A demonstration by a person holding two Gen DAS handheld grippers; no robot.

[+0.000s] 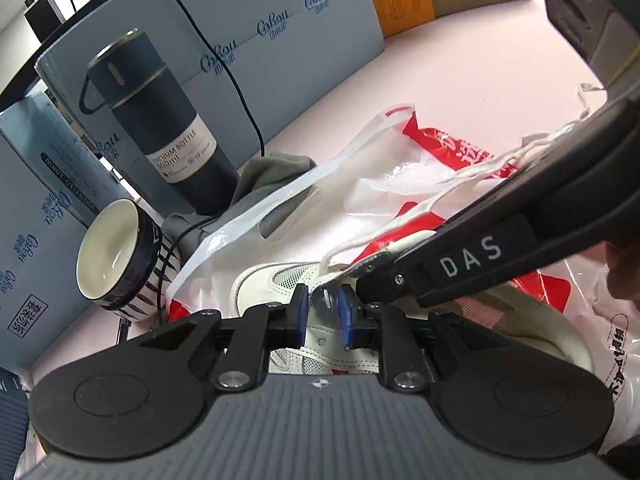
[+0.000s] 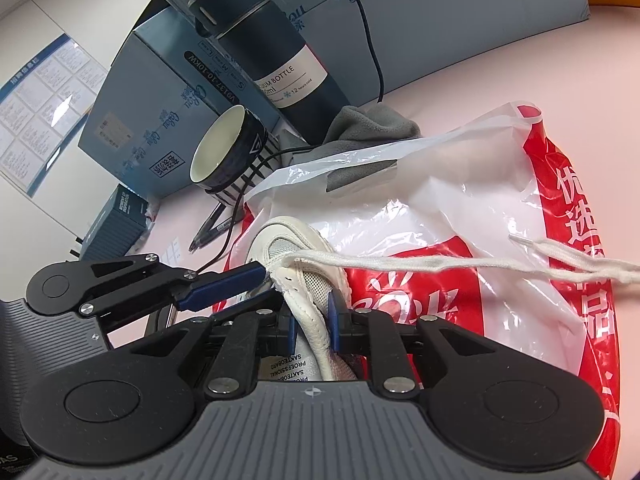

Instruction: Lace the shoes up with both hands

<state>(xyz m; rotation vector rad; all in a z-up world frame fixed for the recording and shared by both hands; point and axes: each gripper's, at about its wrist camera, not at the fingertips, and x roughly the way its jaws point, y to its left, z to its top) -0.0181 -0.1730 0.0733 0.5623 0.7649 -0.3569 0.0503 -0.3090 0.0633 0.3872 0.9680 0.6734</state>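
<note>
Pinching the white shoe's [image 2: 296,276] eyelet edge between its blue pads, the right claw [image 2: 312,326] stands only narrowly parted, closed on that leather strip. The left claw [image 1: 323,316] has a small gap; a lace tip sits between its pads, but whether they press it I cannot tell. In the right view its tips meet the lace [image 2: 400,265] at the shoe's front eyelet. The shoe lies on a red-and-white plastic bag [image 2: 460,216] on the pink desk [image 2: 460,76], toe pointing away toward a striped mug [image 2: 228,152].
</note>
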